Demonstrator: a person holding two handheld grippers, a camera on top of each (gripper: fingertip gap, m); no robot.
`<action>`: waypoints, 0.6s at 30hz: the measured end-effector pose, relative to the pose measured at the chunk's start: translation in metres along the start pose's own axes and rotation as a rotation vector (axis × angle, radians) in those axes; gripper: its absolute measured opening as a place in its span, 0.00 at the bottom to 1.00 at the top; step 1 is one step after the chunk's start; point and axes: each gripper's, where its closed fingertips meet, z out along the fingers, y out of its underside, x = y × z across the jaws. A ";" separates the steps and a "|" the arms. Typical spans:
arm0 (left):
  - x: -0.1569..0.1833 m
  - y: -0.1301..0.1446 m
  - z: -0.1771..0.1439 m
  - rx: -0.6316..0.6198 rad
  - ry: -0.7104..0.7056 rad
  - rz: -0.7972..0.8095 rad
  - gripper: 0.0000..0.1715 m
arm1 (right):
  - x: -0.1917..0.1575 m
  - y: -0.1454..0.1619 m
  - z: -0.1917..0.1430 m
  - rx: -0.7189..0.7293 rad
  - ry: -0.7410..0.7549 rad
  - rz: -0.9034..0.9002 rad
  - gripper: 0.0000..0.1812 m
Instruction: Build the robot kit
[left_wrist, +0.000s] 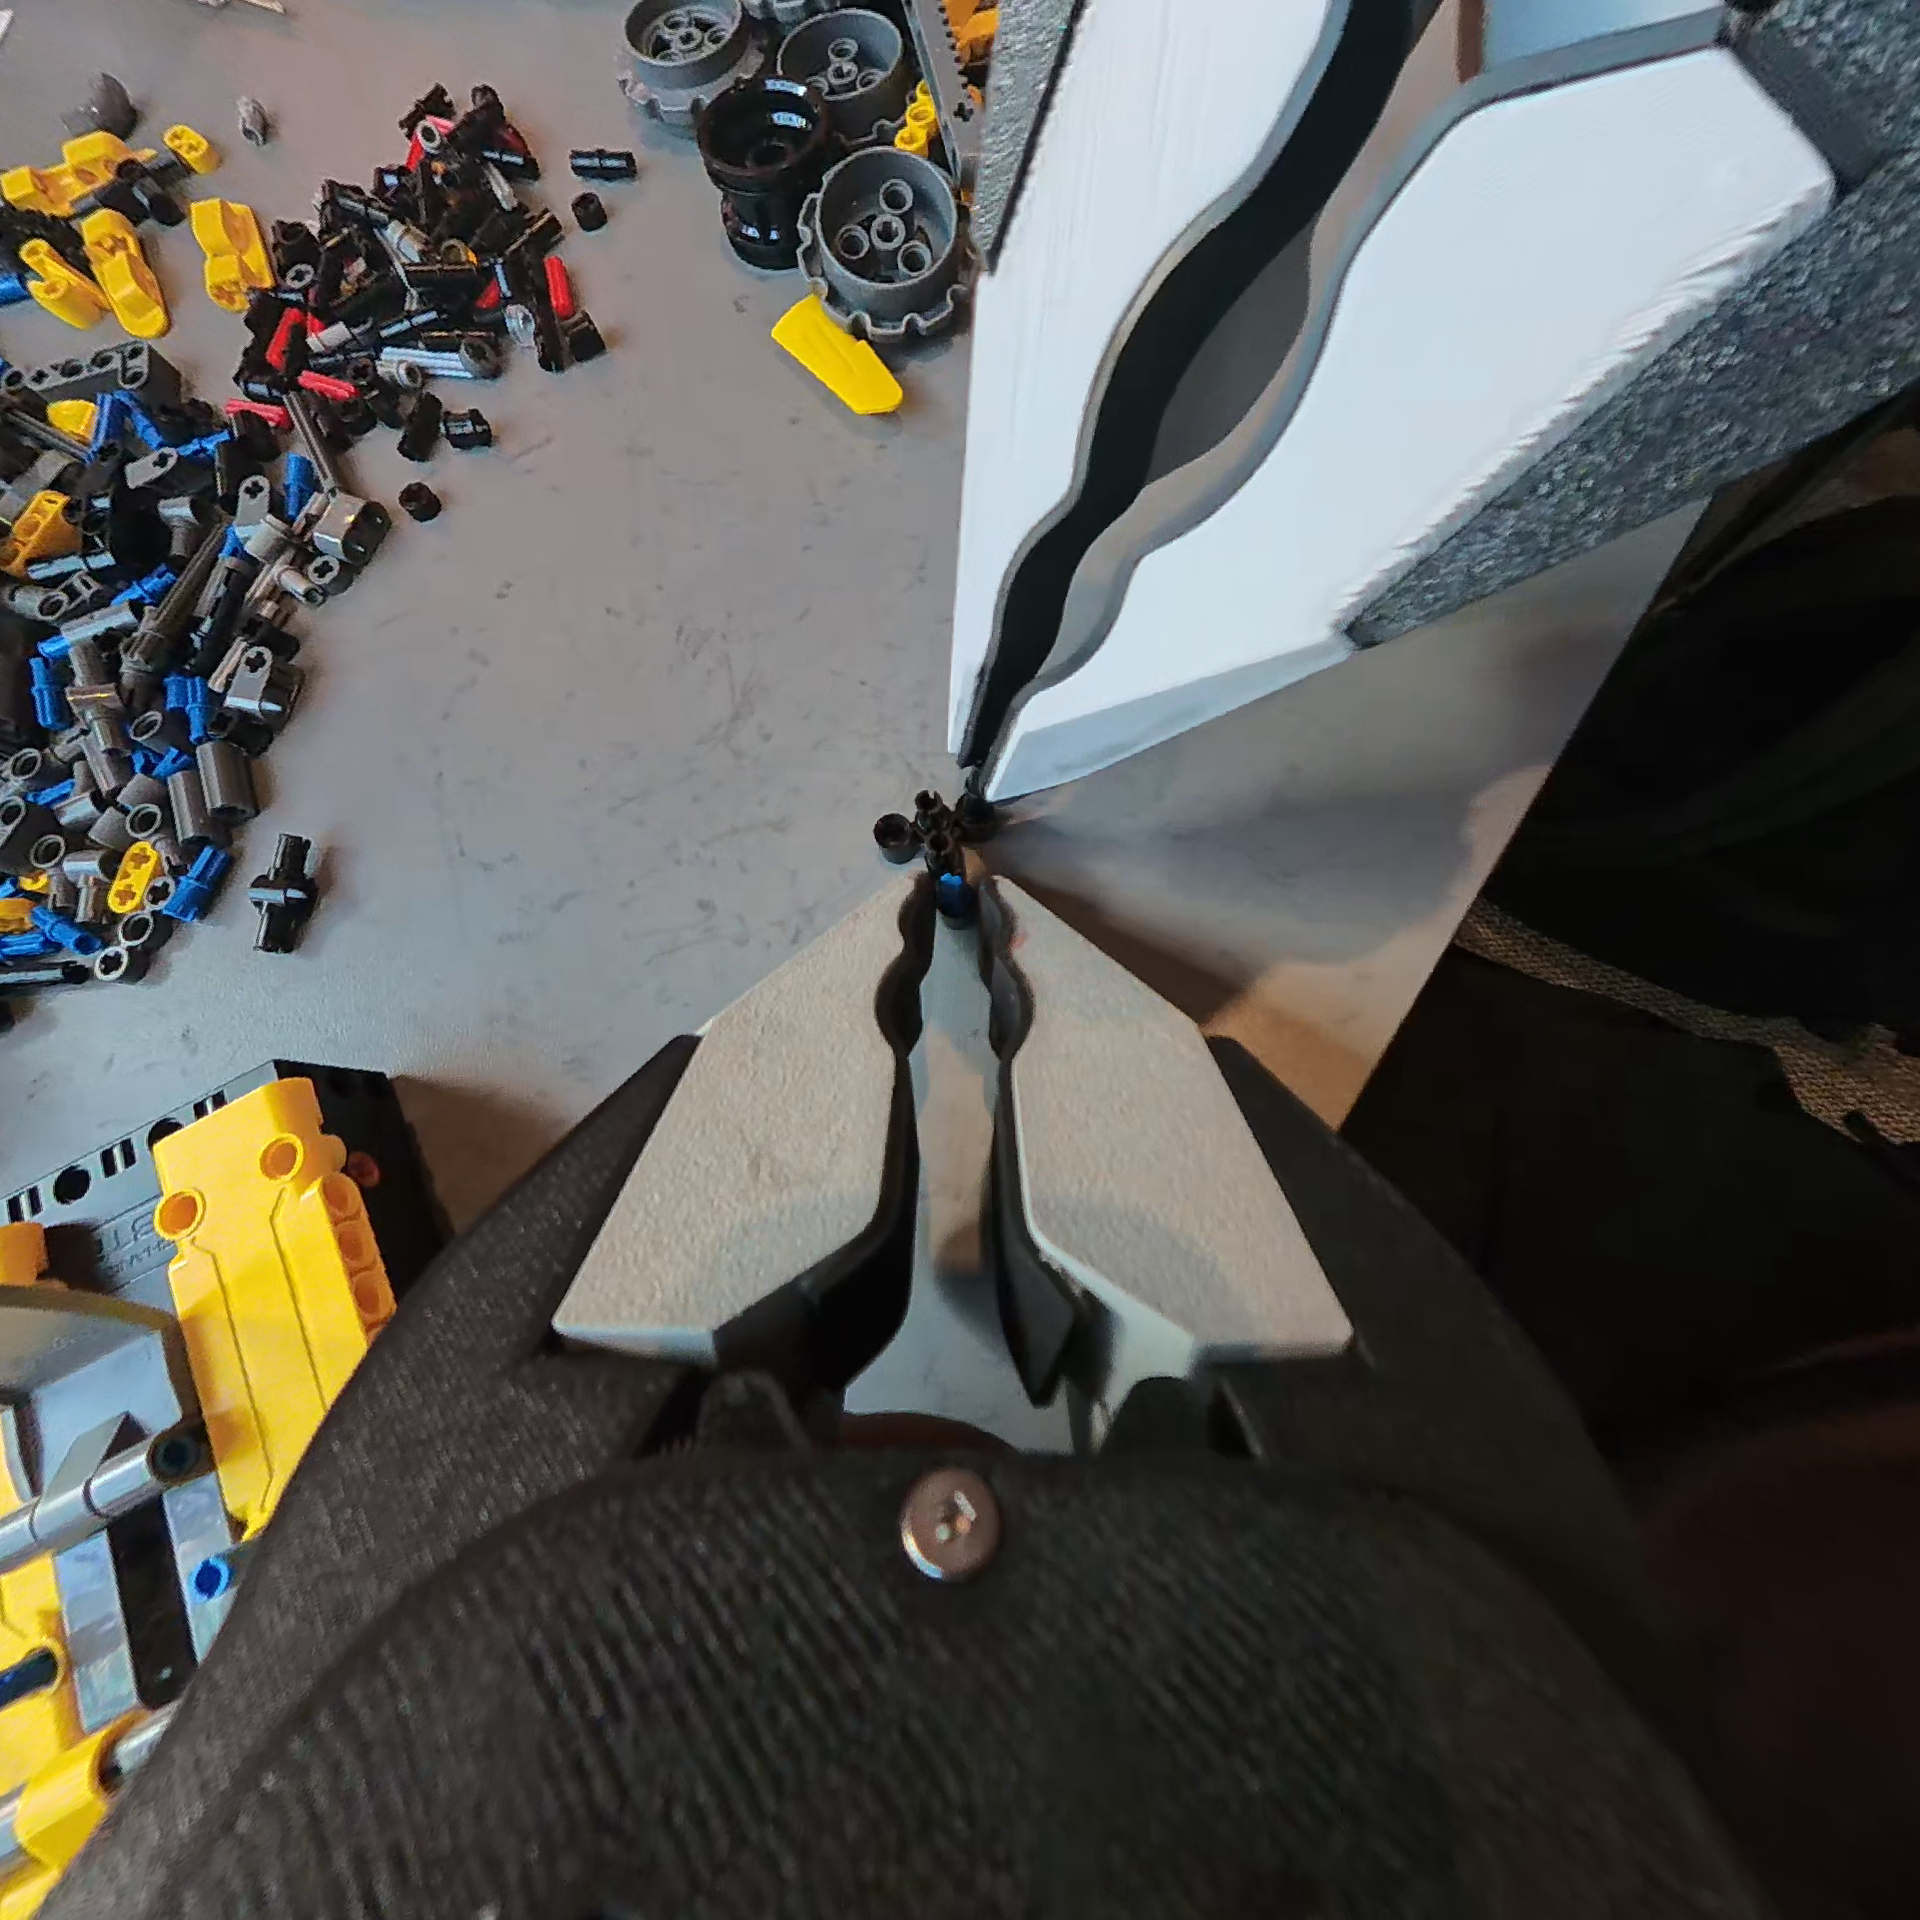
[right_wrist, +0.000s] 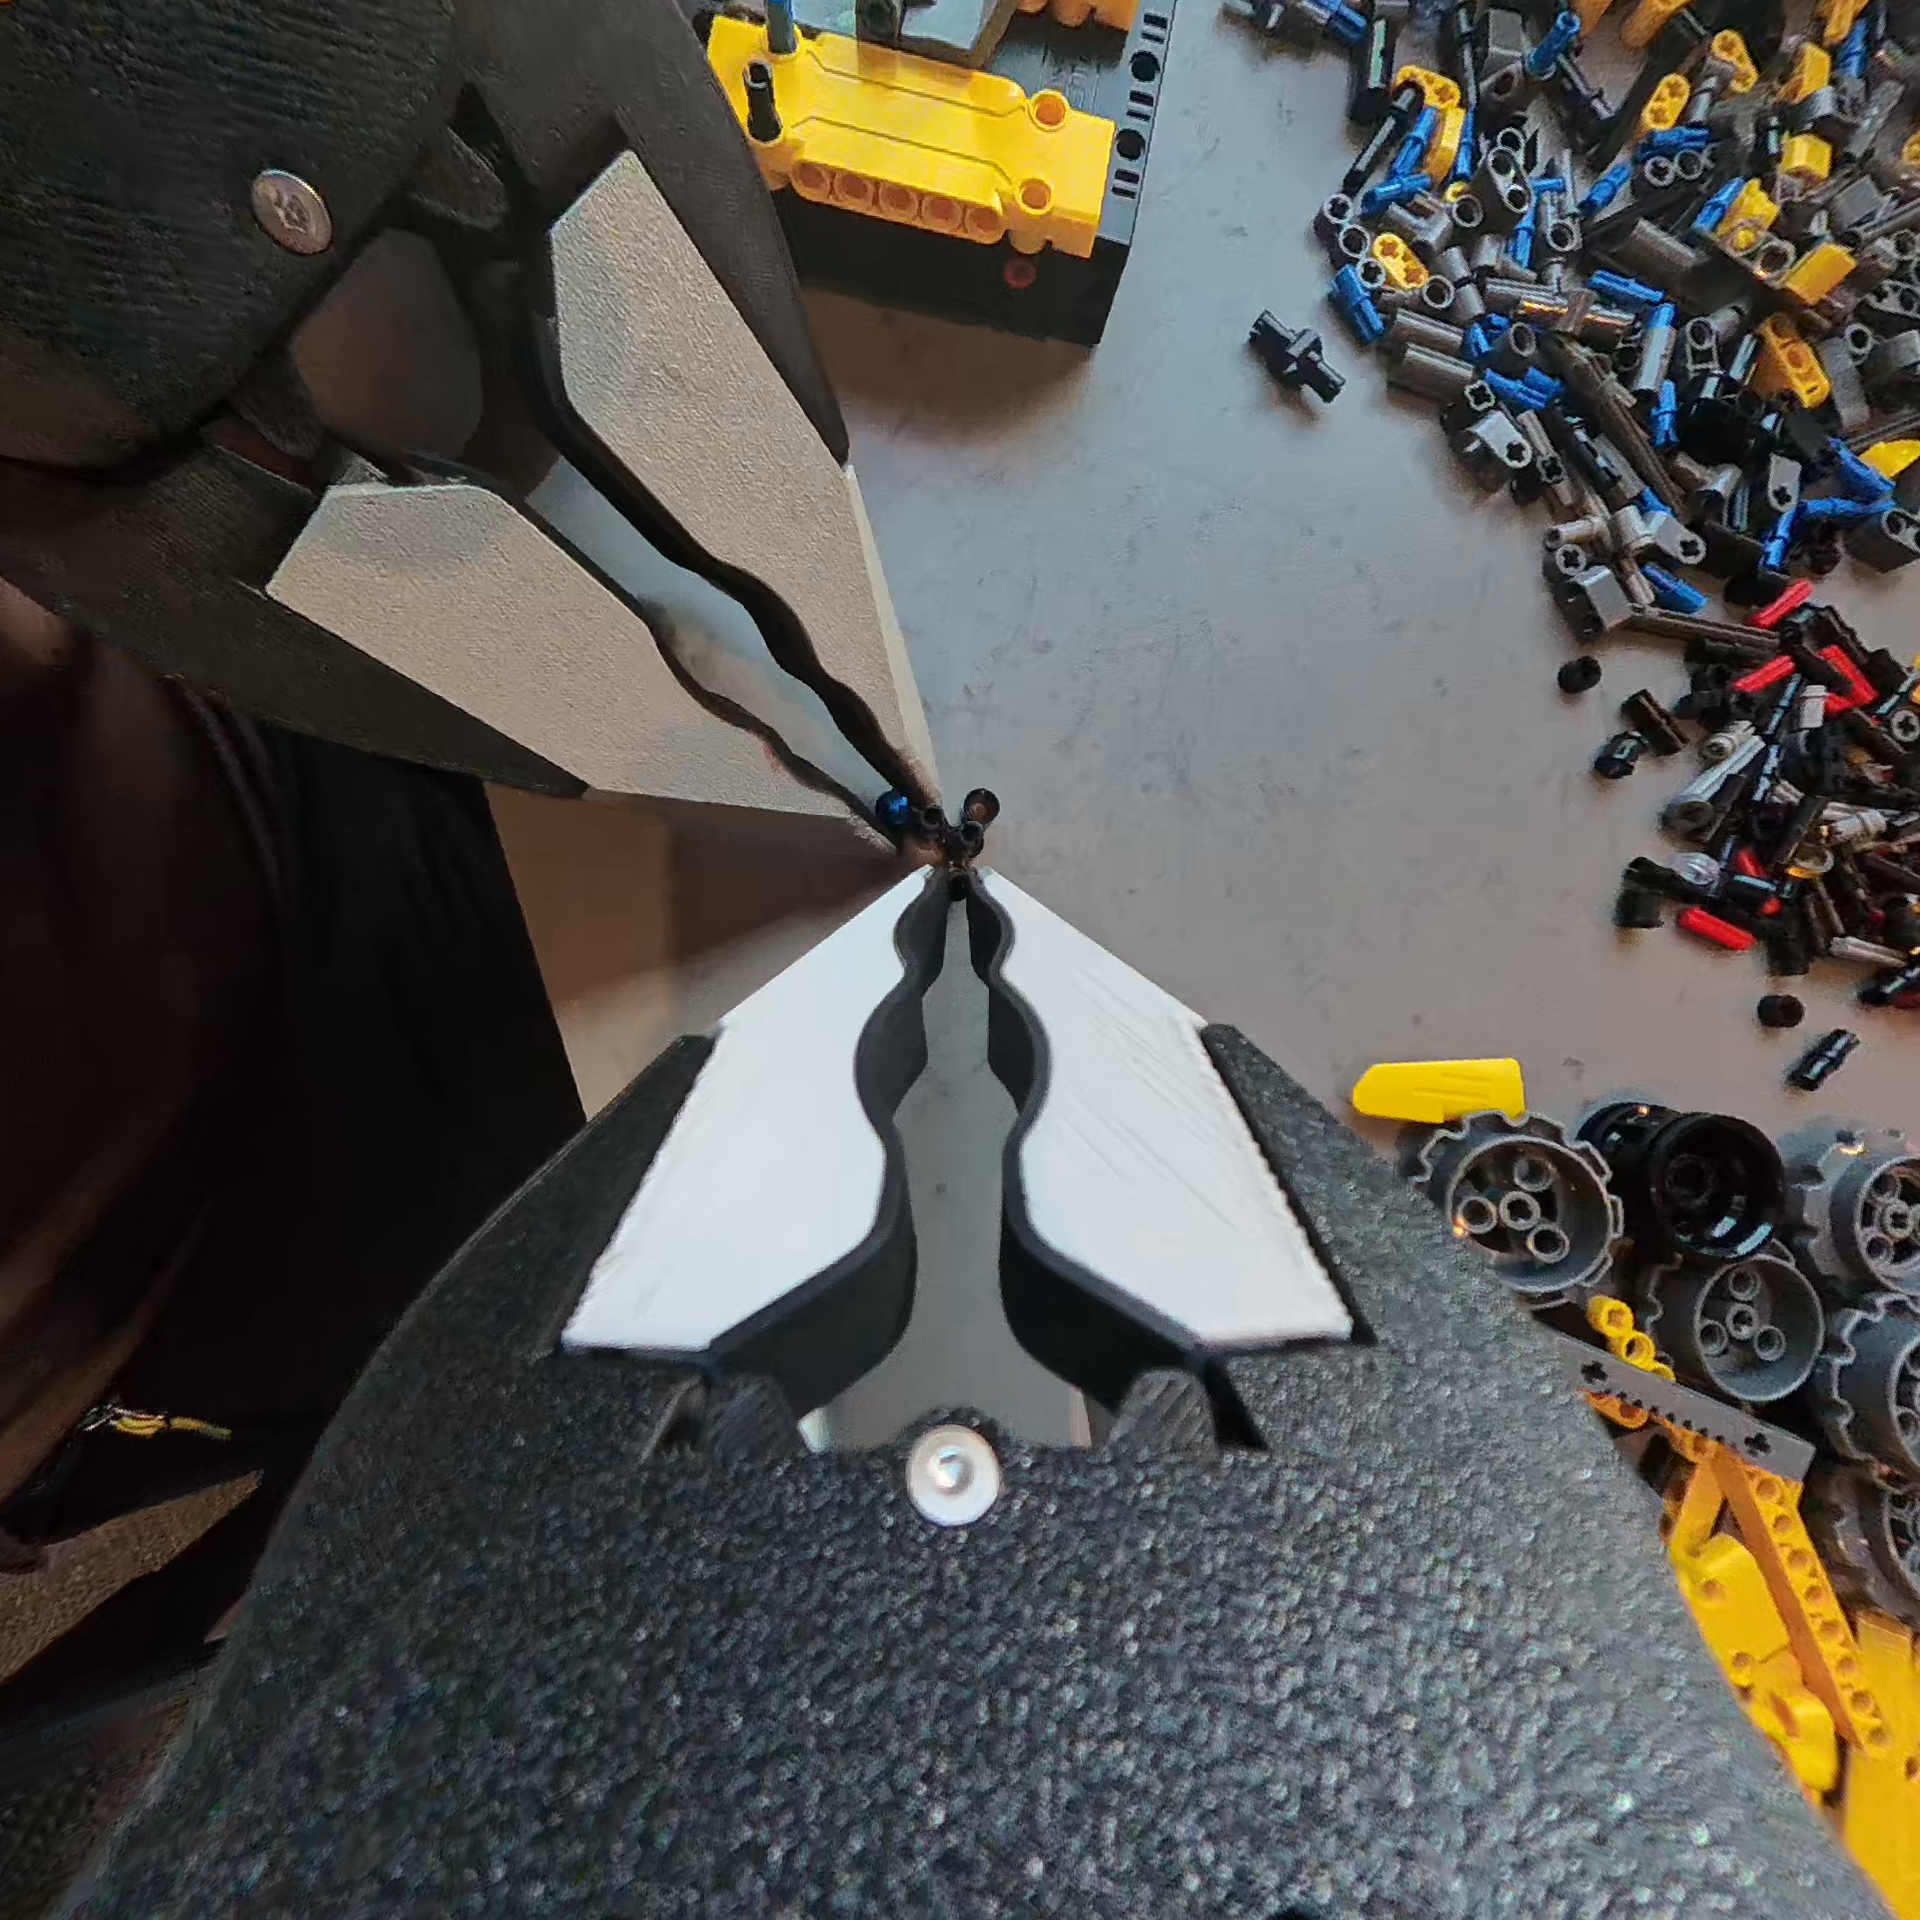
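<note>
Left wrist view: grey tabletop (left_wrist: 644, 727) filling the frame's upper left. Across its left edge, a sprawling heap of small building-toy parts (left_wrist: 156, 540), black, grey, blue, yellow, red. At top centre, grey and black toy wheel hubs (left_wrist: 883, 229); just below them, a yellow wedge piece (left_wrist: 836, 358). Lower left corner: a yellow and grey partly built model (left_wrist: 260, 1278). Lone black connector (left_wrist: 283, 891) beside the heap.

Centre frame: left gripper (left_wrist: 954, 896) nearly together, pinched on a blue pin (left_wrist: 952, 896). Pin joined to a small black cross-shaped connector (left_wrist: 930, 831), off the table between both tools.

Right wrist view: right gripper (right_wrist: 957, 885), white-faced, nearly together on the black connector's near end at centre frame. Opposite gripper entering from upper left, tips meeting at the same cluster.
</note>
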 end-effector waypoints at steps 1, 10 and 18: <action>0.000 0.000 0.000 0.000 -0.002 0.000 0.03 | 0.000 -0.001 0.000 -0.008 -0.005 -0.002 0.00; -0.001 0.000 0.000 0.001 -0.001 -0.007 0.03 | 0.000 -0.005 0.004 -0.004 -0.124 0.095 0.00; 0.001 0.000 0.000 0.005 0.004 -0.001 0.03 | -0.001 -0.004 0.003 0.072 -0.089 0.041 0.00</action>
